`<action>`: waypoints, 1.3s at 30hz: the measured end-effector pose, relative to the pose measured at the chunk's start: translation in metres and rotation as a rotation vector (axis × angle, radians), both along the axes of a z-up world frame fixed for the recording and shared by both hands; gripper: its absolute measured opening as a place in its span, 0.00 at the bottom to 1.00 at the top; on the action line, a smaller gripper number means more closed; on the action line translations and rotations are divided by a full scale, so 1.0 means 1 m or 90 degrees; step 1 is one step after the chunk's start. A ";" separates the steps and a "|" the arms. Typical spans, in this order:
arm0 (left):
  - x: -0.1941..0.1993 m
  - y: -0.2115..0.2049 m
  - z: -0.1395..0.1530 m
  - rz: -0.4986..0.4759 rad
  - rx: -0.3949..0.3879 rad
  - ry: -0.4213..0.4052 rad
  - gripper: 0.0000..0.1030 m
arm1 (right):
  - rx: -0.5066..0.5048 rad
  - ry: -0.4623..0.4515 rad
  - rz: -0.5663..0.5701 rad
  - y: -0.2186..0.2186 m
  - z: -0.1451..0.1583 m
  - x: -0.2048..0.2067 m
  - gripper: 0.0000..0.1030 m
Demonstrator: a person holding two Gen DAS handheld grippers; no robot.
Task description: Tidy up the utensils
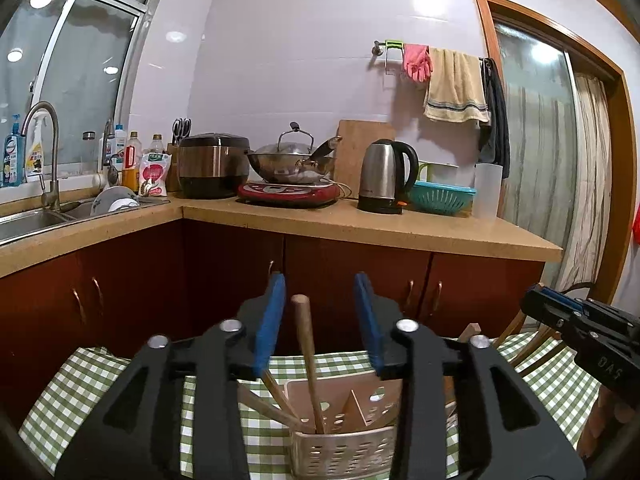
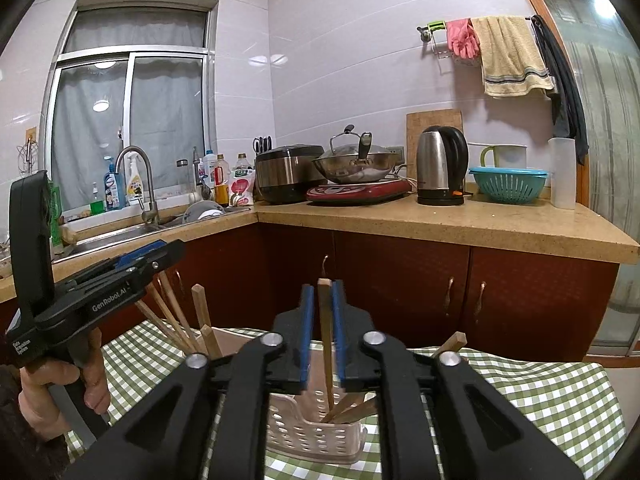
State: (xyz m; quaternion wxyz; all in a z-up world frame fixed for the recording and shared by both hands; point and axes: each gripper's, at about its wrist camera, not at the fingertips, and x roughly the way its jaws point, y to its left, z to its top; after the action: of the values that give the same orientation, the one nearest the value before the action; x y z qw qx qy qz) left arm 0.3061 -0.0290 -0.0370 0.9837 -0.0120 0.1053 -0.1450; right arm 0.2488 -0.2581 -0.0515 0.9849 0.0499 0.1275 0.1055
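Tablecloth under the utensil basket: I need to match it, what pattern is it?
Green-and-white check tablecloth, shown best in the right wrist view.

left black plastic two-finger gripper (image 1: pixel 320 304): blue pads, silver round pivot screws, triangular cut-outs in linkage arms. right black plastic two-finger gripper (image 2: pixel 322 308): same build. white "genrobot.ai" lettering on left body in right view. dark fuzzy sleeve (image 2: pixel 16 432) at wrist.
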 end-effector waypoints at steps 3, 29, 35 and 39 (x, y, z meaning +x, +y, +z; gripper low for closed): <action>-0.001 0.001 0.001 0.001 -0.008 0.000 0.50 | 0.001 -0.009 -0.002 0.000 0.001 -0.002 0.30; -0.105 0.003 0.018 0.109 0.036 -0.017 0.87 | -0.001 -0.012 -0.106 -0.008 0.008 -0.088 0.70; -0.149 0.014 0.009 0.143 0.048 0.008 0.89 | 0.005 0.002 -0.116 -0.007 0.004 -0.120 0.74; -0.176 0.023 0.004 0.160 0.050 0.019 0.90 | 0.006 0.005 -0.118 -0.008 0.004 -0.138 0.75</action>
State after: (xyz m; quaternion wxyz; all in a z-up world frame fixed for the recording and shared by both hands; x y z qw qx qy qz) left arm 0.1297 -0.0060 -0.0329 0.9921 0.0116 0.1234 -0.0165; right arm 0.1110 -0.2659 -0.0471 0.9897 0.0667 0.1260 0.0143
